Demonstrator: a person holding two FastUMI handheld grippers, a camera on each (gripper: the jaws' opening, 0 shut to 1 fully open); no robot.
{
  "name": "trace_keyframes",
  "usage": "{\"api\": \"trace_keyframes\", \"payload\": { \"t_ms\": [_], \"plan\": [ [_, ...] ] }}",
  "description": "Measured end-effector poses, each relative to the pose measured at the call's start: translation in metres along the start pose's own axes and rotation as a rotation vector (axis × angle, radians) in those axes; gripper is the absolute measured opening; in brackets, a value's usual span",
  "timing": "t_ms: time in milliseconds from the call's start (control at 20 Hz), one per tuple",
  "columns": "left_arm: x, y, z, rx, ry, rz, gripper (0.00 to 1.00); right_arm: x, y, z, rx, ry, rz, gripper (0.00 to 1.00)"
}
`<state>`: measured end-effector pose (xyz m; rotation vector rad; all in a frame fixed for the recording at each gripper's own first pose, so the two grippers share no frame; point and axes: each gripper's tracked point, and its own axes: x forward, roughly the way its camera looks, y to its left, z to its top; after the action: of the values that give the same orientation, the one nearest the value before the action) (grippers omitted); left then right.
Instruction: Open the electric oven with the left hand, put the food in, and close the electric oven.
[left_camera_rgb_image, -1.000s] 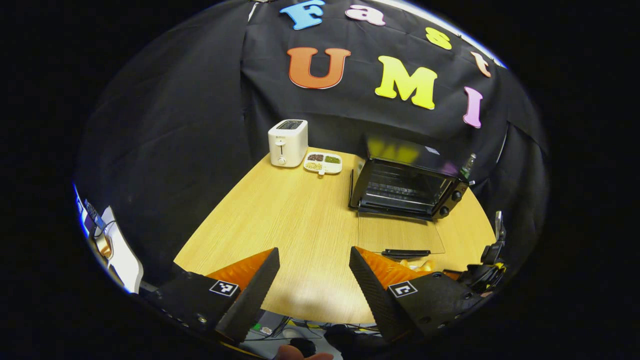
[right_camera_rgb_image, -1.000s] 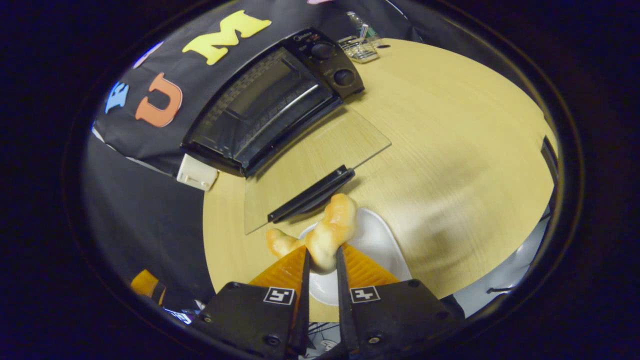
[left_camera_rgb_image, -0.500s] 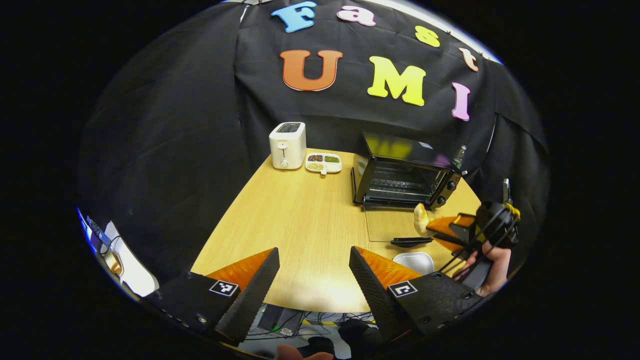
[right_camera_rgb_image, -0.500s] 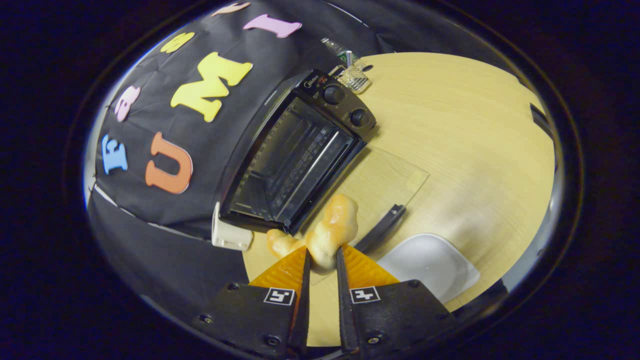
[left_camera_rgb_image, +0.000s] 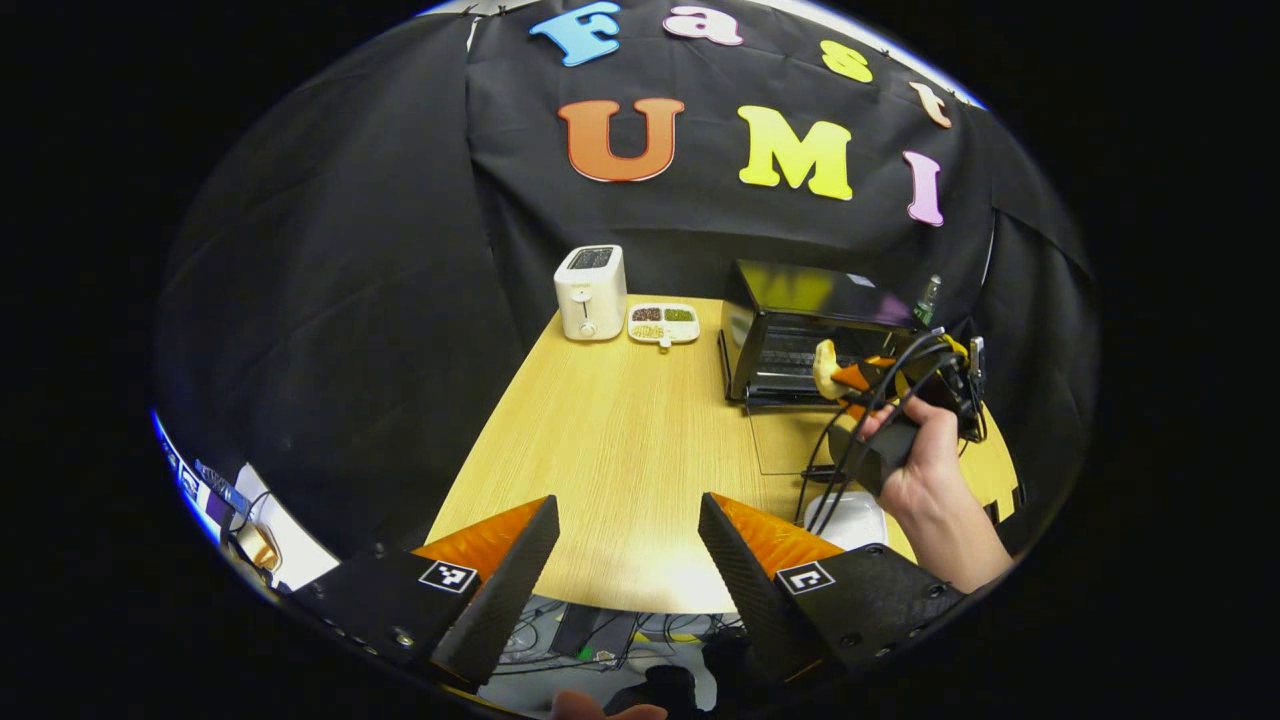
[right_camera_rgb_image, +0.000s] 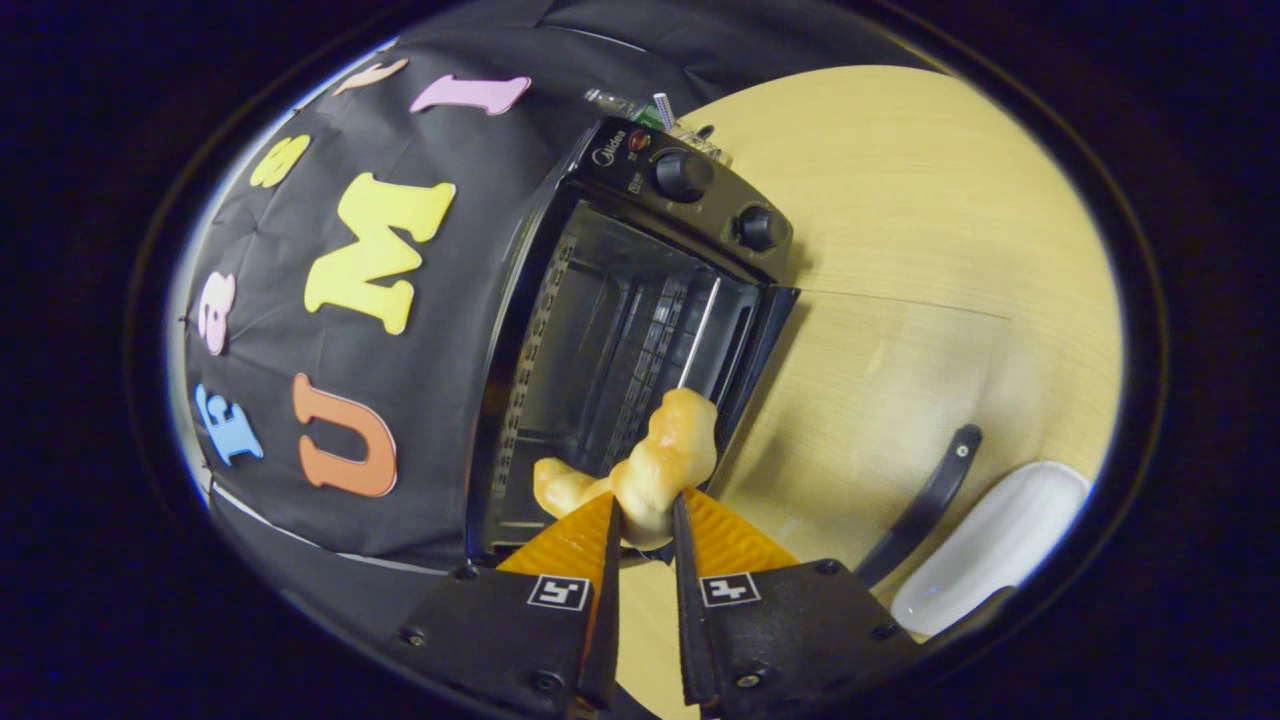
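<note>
Since the food (right_camera_rgb_image: 655, 470) looks like a knobbly piece of bread or pastry, I judge it light, soft and crushable, so a gentle pinch at its thick lower end is right. That's where the right gripper (right_camera_rgb_image: 640, 530) has it, both fingers pressed on its base with the lumpy top sticking out ahead.

Food sits right at the mouth of the electric oven (right_camera_rgb_image: 620, 330), over the front edge of the cavity. Glass door (right_camera_rgb_image: 870, 380) lies flat open on the table (left_camera_rgb_image: 600, 450), its handle (right_camera_rgb_image: 920, 500) near the white plate (right_camera_rgb_image: 990, 545).

Left gripper (left_camera_rgb_image: 628, 525) is spread wide, holding nothing, hanging back over the near table edge. From there I see the person's hand (left_camera_rgb_image: 925, 465) carrying the right gripper up to the oven front.

Versus half a second ago: the food was over the door glass, short of the opening; now it's at the cavity. A second ago it was over the plate. Left gripper has drifted back slightly, jaws unchanged.
</note>
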<state>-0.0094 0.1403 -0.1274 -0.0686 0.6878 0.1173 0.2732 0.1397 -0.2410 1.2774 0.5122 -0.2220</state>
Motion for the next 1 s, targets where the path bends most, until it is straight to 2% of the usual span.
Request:
{"api": "trace_keyframes", "payload": {
  "t_ms": [250,300,650,800,850,1000],
  "plan": [
    [0.003,0.005,-0.003,0.028,0.033,0.028,0.96,0.039,0.009,0.020,0.067,-0.052,-0.003,0.29],
    [0.003,0.003,-0.001,0.032,0.035,0.026,0.96,0.046,0.011,0.020,0.070,-0.048,-0.001,0.27],
    [0.007,-0.010,0.003,0.079,0.037,0.014,0.96,0.076,0.021,0.021,0.027,-0.061,0.017,0.25],
    [0.007,-0.008,0.003,0.065,0.040,0.021,0.96,0.075,0.027,0.019,0.022,-0.061,0.043,0.38],
    [0.006,-0.007,0.002,0.057,0.042,0.023,0.96,0.075,0.028,0.019,0.003,-0.065,0.043,0.38],
    [0.008,-0.008,0.000,0.033,0.047,0.020,0.96,0.071,0.025,0.023,-0.084,-0.084,0.021,0.48]
  ]
}}
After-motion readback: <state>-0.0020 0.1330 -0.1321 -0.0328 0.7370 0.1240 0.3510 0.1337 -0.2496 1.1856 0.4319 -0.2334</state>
